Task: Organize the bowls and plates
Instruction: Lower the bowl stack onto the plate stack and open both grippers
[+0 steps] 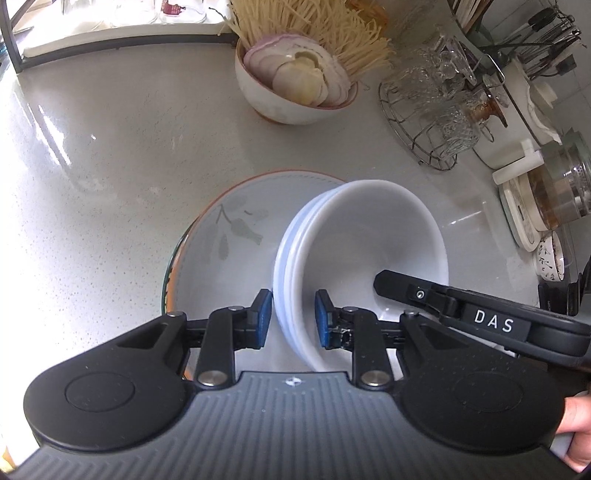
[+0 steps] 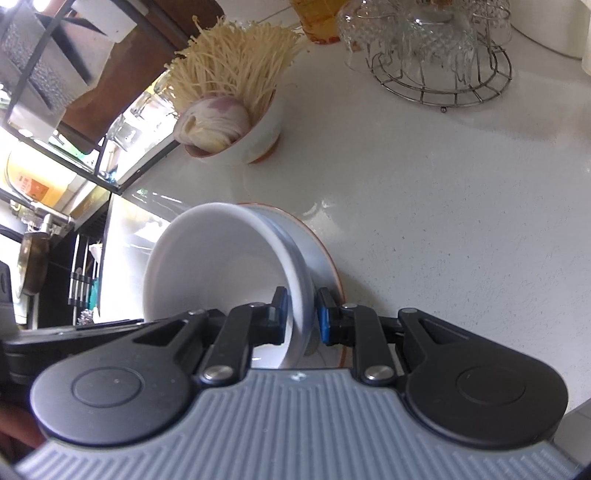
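Note:
A stack of nested white bowls is tilted over a stack of plates with a grey leaf print and orange rim, on the pale counter. My left gripper is shut on the stack's near-left rim. My right gripper is shut on the opposite rim of the white bowls; its black finger also shows in the left wrist view, reaching into the top bowl. The plate rim shows behind the bowls in the right wrist view.
A bowl of sliced onion and enoki mushrooms stands farther back. A wire rack of upturned glasses sits at the right, with a glass teapot and a small patterned cup beyond. A black-framed shelf runs along the back left.

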